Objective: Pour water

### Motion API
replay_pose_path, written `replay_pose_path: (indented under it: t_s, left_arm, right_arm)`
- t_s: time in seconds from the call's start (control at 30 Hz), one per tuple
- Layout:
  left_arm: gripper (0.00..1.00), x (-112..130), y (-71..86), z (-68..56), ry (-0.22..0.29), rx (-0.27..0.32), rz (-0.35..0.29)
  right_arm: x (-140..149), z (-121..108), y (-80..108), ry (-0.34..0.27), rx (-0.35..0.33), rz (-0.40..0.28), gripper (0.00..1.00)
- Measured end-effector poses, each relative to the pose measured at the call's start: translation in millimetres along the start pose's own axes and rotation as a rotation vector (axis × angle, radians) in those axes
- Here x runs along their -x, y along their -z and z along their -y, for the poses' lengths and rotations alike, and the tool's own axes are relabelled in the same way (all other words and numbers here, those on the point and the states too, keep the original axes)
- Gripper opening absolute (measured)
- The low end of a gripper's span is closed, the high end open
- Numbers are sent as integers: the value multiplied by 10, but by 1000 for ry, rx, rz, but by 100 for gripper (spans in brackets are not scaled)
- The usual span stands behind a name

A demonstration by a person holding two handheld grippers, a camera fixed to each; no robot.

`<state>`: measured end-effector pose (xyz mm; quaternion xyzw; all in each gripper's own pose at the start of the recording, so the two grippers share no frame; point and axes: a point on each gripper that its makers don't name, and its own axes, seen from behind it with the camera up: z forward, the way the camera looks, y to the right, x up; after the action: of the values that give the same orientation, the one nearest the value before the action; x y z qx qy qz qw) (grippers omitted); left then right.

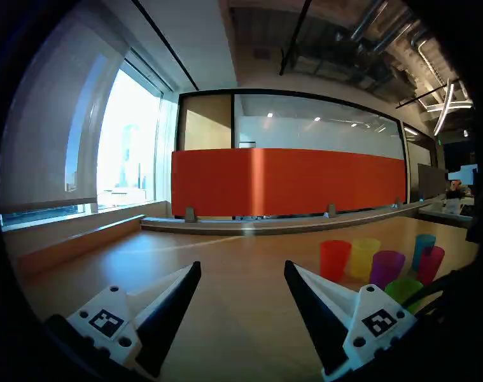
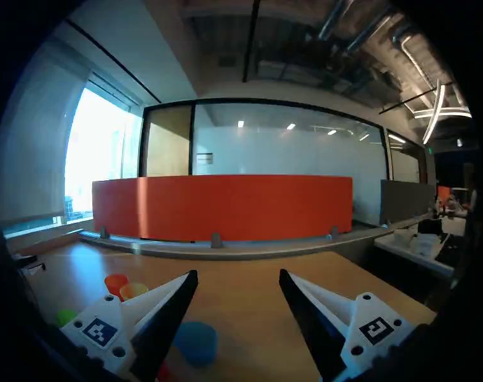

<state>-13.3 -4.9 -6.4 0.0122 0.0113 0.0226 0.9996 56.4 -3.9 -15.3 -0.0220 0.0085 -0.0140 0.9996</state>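
Cups (image 1: 386,267) in bright translucent plastic stand huddled on the wooden table (image 1: 196,245) just right of the left gripper (image 1: 242,263), whose fingers gape wide with nothing between them; the right gripper (image 2: 236,272) is just as wide and empty, a blue cup (image 2: 196,342) low beside its left finger. To my eye the danger is the crowding: a finger reaching for one light tumbler could topple its neighbours, or a hard squeeze could buckle it and spill. They are small and tapered, red, yellow, purple, green and blue; whether any holds water I cannot tell, and far behind runs an orange partition (image 1: 286,181).
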Motion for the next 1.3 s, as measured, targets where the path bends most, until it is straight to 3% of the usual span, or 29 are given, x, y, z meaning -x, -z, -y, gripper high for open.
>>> replay_pose_path:
  t_s: [0.4, 0.9, 1.3]
  left_arm:
    - [97, -3, 0, -1, 0, 0, 0]
    - [97, 1, 1, -6, -1, 0, 0]
    - [97, 1, 2, -2, -1, 0, 0]
  right_arm:
    - [-55, 29, -9, 90, 19, -78, 99]
    - [152, 24, -52, 26, 0, -105, 99]
    - [418, 50, -72, 16, -14, -110, 99]
